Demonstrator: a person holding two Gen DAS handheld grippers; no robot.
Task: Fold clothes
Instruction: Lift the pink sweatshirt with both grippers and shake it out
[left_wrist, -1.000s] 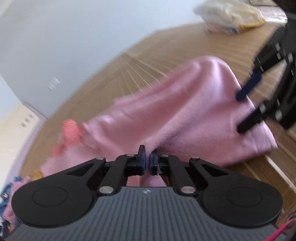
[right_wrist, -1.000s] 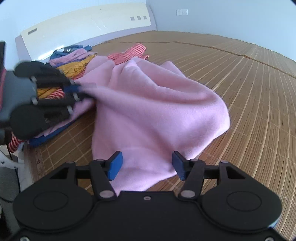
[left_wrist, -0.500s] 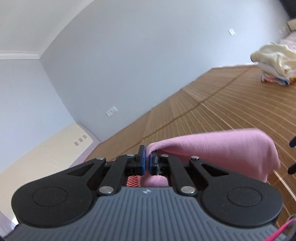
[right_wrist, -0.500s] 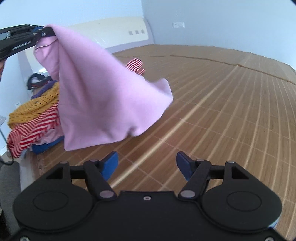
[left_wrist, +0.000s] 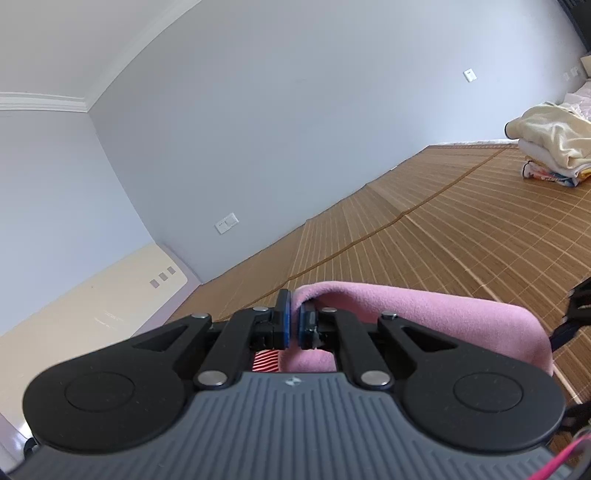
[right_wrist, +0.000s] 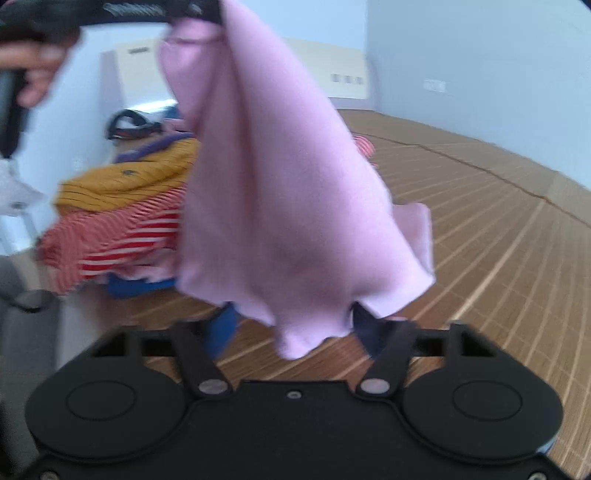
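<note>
Pink garment (right_wrist: 280, 192) being held aloft, pinched by left gripper (left_wrist: 293, 325) at 12 o'clock, right gripper (right_wrist: 291, 325) being kept wide, hem dangling between its fingers.

Two grippers are in view: the left gripper (left_wrist: 291, 326), jaws pinched on one pink garment (right_wrist: 295, 192), and the right gripper (right_wrist: 291, 325), jaws spread with the garment's hem hanging between them. One hand (right_wrist: 31, 70) shows at the far left, and one heap of unfolded clothes (right_wrist: 122, 218) lies beneath it holding at least four pieces (one mustard, one red-striped, one blue, one purple, with others hidden). One folded stack (left_wrist: 554, 151) sits at the far right on one bamboo mat (left_wrist: 461, 236), and one white wall plate (left_wrist: 226, 223) is fixed to the far wall.
</note>
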